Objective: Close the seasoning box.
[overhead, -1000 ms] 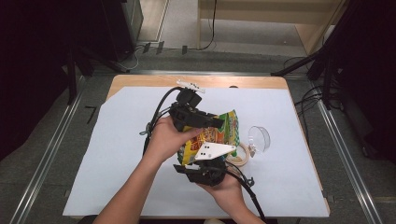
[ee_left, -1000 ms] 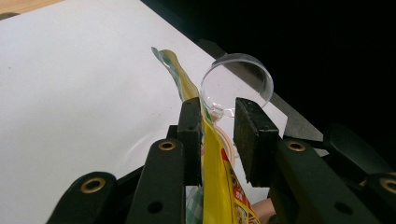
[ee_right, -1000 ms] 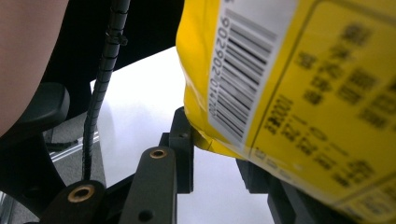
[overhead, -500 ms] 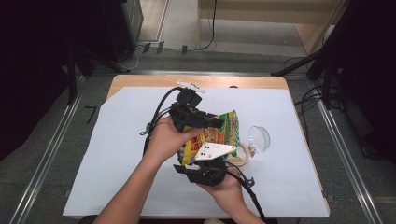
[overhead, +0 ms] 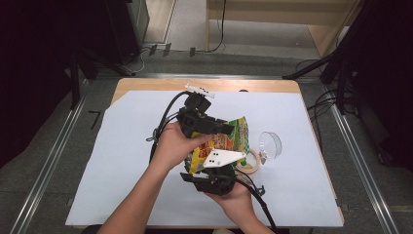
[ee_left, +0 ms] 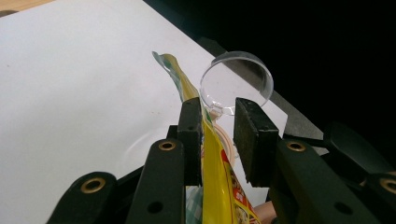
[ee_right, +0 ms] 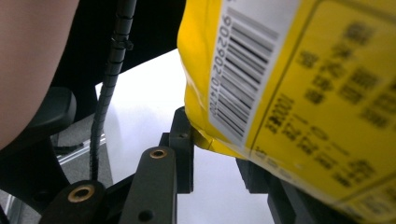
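Left claw [ee_left: 217, 128] has its jaws parted, with the top edge of the yellow snack bag [overhead: 221, 144] passing between them; the bag leans on one pad and a gap shows to the other, so it is not pinched there. Right claw [ee_right: 217, 156] sits at the bag's lower edge in the right gripper view, where the barcode side of the bag [ee_right: 289, 93] covers one jaw; whether the jaws are pressed onto the bag I cannot tell.

From above, the bag is held up off the white worktop [overhead: 122, 161] between the two claws, the left hand [overhead: 175, 144] behind it and the right hand [overhead: 234, 192] below it. Just beyond the bag lies a clear round lid [overhead: 269, 145], and a roll of tape [overhead: 248, 163] lies touching or just beside the bag's lower corner.

As I judge it, the bag is lifted and being passed or steadied between the claws. A firm grip from the left claw is not yet made, and the bag is not yet set anywhere.
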`<state>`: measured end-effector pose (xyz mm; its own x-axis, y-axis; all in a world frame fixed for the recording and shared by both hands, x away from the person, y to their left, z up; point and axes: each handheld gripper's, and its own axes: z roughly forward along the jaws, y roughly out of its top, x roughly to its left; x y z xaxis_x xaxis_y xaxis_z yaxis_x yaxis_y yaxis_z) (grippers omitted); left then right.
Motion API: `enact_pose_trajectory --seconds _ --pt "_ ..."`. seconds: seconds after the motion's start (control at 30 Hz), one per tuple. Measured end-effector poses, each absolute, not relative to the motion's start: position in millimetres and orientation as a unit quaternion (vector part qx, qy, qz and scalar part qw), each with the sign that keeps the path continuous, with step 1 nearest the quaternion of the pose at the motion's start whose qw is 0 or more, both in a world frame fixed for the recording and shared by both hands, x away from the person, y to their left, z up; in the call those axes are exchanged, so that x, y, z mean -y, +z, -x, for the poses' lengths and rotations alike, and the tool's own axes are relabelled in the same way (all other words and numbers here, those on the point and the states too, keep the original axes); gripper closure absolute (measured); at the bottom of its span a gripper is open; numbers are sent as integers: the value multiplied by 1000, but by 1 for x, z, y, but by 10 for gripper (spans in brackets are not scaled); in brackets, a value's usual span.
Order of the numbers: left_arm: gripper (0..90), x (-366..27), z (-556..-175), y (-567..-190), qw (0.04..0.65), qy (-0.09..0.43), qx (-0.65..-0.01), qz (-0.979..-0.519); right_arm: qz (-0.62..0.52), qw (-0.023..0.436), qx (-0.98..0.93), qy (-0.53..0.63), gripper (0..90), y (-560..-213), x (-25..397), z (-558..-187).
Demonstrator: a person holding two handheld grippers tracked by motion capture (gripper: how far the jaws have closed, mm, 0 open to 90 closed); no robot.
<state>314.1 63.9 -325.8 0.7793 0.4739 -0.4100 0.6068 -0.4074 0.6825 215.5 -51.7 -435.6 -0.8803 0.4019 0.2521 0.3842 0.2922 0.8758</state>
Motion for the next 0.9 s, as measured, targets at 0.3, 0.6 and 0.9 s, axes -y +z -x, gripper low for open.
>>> enact_pose_trajectory --seconds 0.3,0.6,0.9 --pt "734 -61 -312 -325 442 -72 -320 -835 -245 9 -801 545 715 -437 52 -213" --pt "734 -61 -313 -326 441 -75 -320 -835 -241 14 -805 542 717 -437 52 -214" --pt "731 -59 -310 -325 439 -68 -318 -837 -239 21 -806 541 719 -439 54 -214"
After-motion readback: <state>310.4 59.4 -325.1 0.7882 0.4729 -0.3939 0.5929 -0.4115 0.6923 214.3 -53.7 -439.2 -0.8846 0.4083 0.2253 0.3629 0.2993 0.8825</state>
